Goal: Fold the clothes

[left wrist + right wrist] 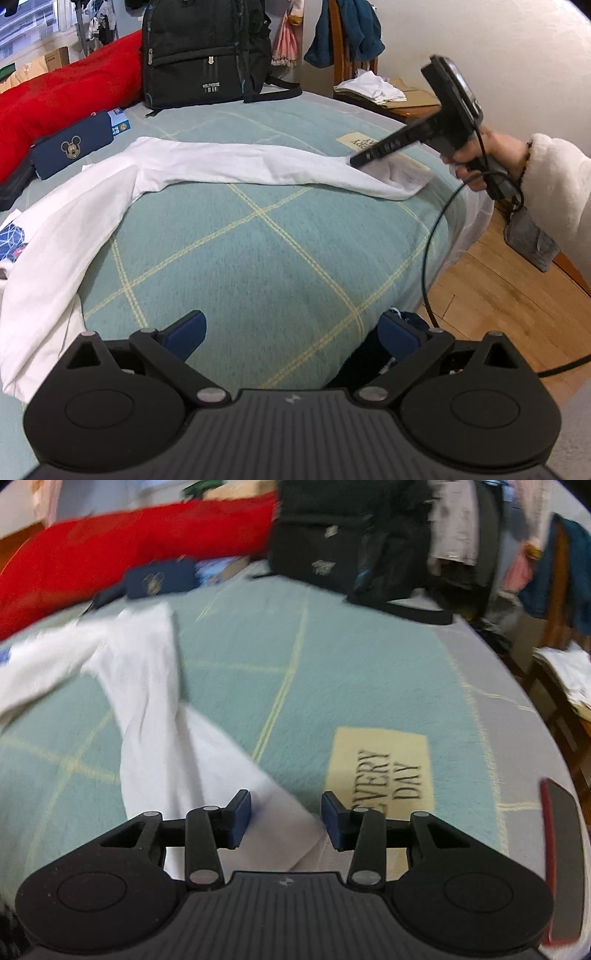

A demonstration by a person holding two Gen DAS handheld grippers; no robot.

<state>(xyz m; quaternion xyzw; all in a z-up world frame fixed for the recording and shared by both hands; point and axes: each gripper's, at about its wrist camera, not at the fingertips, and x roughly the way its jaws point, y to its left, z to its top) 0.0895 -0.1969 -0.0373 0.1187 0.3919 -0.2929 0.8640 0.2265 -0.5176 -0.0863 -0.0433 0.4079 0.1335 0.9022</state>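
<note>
Left wrist view: the white long-sleeved shirt [66, 229] lies on the bed [258, 258], on a teal checked blanket. Its body is at the left edge of the view. One sleeve [236, 166] is stretched out flat across the blanket toward the right edge of the bed, with the cuff [402, 181] near that edge.

Left gripper [291, 328]: fingers spread wide, nothing between them, held over bare blanket beside the shirt's lower edge.

Right gripper [286, 821]: fingers parted to a moderate gap. In the right wrist view the cuff end of the sleeve [280, 823] lies beneath and between the fingers, but the pads do not press on it. That view is blurred, so contact with the fabric cannot be confirmed. In the left wrist view the same gripper [356, 160] is carried by a hand [491, 155] in a fluffy white sleeve, tips at the cuff.

Step in hand, as judged: sleeve fold, early stage. The sleeve is laid out and not yet brought over the body of the shirt.

Next move, as judged: close the right fingers on the cuff, confirm the pinch takes both layers, then carry the cuff across toward the shirt's body. The left gripper is free to pin the shoulder [140, 162] so the garment does not drag.
</note>
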